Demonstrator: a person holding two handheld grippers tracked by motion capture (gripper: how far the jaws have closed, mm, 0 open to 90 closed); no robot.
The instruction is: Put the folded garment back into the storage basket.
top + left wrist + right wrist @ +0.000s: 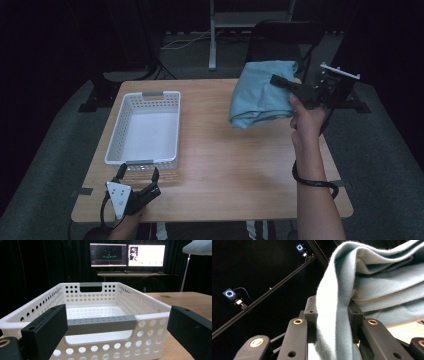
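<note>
**Teal cloth lifted off the bench, basket waiting**

While I watch from the high view, my right hand-held gripper is clamped on a folded teal cloth, which hangs in the air above the far right part of the bench. My left hand-held gripper rests with jaws spread apart, just before the white perforated basket at the near left.

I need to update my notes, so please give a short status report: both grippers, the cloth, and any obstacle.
Right gripper shut on teal cloth, lifted off the table. Left gripper open, idle by white basket. Path to basket looks clear.
</note>
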